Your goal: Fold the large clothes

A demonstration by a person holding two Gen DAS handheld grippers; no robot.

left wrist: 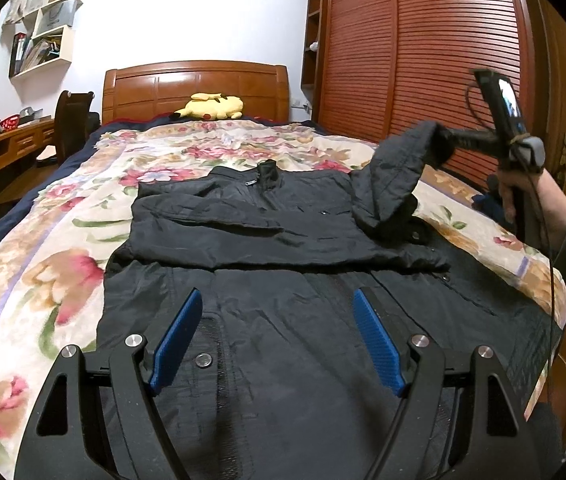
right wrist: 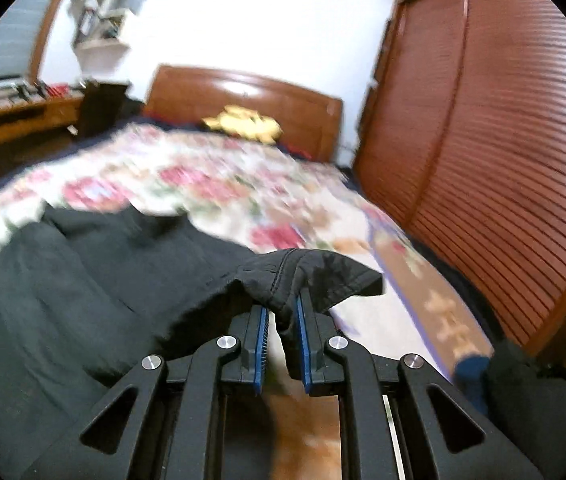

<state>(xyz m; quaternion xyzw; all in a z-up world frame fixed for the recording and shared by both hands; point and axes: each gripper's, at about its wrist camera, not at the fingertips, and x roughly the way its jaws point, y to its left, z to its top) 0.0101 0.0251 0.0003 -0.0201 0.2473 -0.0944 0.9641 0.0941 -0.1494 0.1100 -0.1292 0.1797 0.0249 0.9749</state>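
A large black jacket (left wrist: 275, 264) lies flat on the flowered bedspread (left wrist: 31, 280), collar toward the headboard, its left sleeve folded across the chest. My left gripper (left wrist: 279, 312) is open and empty, hovering over the jacket's lower front. My right gripper (right wrist: 283, 316) is shut on the cuff of the right sleeve (right wrist: 307, 276) and holds it lifted above the bed. In the left wrist view the raised sleeve (left wrist: 399, 176) hangs from that gripper (left wrist: 443, 142) at the right.
A yellow plush toy (left wrist: 211, 106) lies by the wooden headboard (left wrist: 195, 84). A slatted wardrobe (left wrist: 423, 60) runs along the bed's right side. A desk and chair (left wrist: 67, 128) stand on the left. The right wrist view is motion-blurred.
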